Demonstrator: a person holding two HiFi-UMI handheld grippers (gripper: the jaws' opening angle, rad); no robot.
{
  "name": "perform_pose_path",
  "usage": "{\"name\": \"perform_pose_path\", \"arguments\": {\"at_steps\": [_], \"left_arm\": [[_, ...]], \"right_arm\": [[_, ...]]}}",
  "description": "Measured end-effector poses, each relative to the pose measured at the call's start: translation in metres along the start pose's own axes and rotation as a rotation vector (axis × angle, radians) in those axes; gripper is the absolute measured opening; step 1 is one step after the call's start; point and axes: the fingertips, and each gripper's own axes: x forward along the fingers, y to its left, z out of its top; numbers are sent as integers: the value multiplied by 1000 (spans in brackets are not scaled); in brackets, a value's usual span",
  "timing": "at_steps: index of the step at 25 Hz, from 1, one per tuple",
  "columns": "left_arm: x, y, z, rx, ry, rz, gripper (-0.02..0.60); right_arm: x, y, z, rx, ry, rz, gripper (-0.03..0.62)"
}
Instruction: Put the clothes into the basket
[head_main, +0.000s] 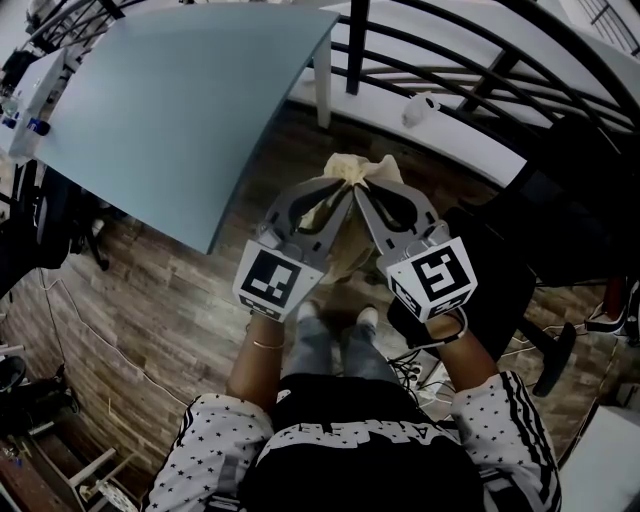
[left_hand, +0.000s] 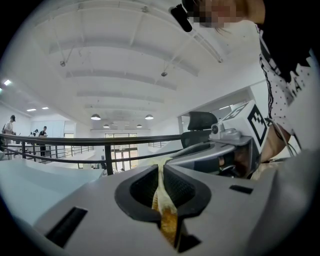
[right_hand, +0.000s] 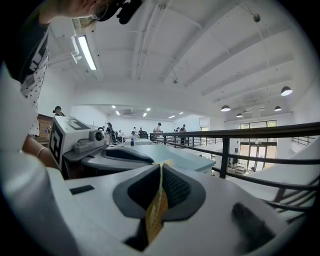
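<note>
A cream-yellow cloth (head_main: 352, 168) hangs in the air in front of the person, held up by both grippers side by side. In the head view my left gripper (head_main: 337, 190) pinches its top edge on the left and my right gripper (head_main: 362, 190) pinches it just to the right, while the rest of the cloth droops below them. The left gripper view shows the fabric (left_hand: 165, 210) squeezed between the shut jaws of the left gripper (left_hand: 161, 172). In the right gripper view a fold of the cloth (right_hand: 157, 212) is clamped in the right gripper (right_hand: 161, 170). No basket is in sight.
A pale blue table (head_main: 180, 110) stands to the upper left. A black railing (head_main: 480, 70) runs along a white ledge with a small white object (head_main: 420, 108). A black office chair (head_main: 505, 285) is at the right. Wooden floor and cables (head_main: 90, 330) lie below.
</note>
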Motion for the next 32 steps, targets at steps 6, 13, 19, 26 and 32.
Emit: {"name": "perform_pose_path", "arguments": {"at_steps": [6,13,19,26,32], "left_arm": [[4,3,-6,-9,11,-12,38],[7,5,-17,-11,36,-14,40],[9,4,-27,-24,41,-23,40],[10,4,-40,-45,46,-23,40],[10,11,-27,-1,-22,-23,38]], "right_arm": [[4,-3,-6,2,20,-5,31],[9,-4,-16,0,53,0,32],[11,-4,-26,-4,73,3,32],[14,-3,-39,11,87,-4,32],[21,0,-46,-9,114,21,32]]}}
